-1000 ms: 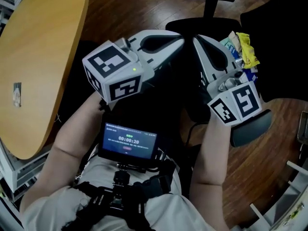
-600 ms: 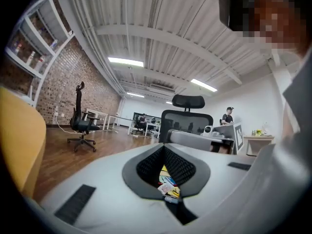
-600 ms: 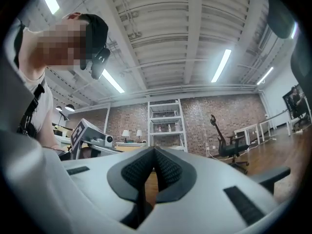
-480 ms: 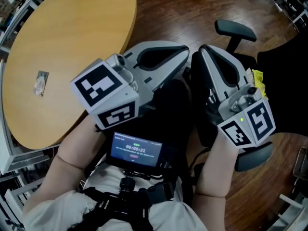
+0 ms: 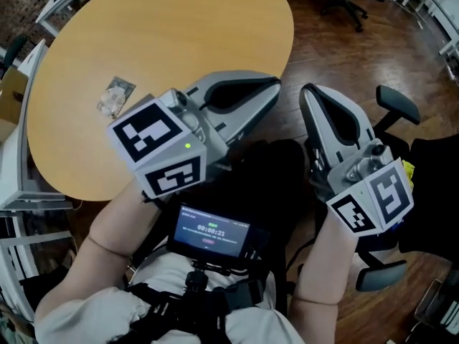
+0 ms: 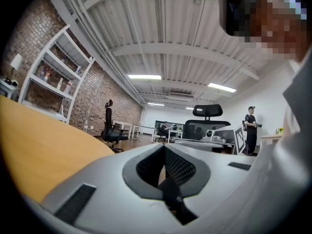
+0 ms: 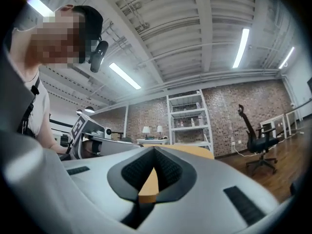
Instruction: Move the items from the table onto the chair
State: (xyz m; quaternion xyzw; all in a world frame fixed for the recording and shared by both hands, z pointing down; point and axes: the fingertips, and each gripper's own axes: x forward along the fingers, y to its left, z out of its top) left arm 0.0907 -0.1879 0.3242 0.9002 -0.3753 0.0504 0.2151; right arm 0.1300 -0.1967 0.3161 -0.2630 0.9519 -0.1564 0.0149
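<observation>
Items are absent from both sets of jaws. The left gripper [image 5: 275, 84] has its two pads pressed together with nothing between them, as its own view shows. The right gripper [image 5: 304, 92] is likewise closed and empty, its tips meeting in its own view with only a sliver of orange tabletop visible behind them. Both grippers are held side by side in front of the person's body, pointing away and upward, and neither touches anything.

Further out, the round wooden table [image 5: 179, 27] fills the far left. Its one visible object is a small packet [image 5: 115, 97], lying near the left edge and well apart from either gripper. The chair [image 5: 399, 104] stands at the right over the dark wood floor [image 5: 337, 49], largely hidden behind the right gripper. A bit of yellow wrapper [image 5: 409, 169] shows on its seat, just past that gripper's marker cube.

Judging by this, the task seems mostly done. At least one thing already rests on the chair, and the packet appears to be the last piece left to fetch.
</observation>
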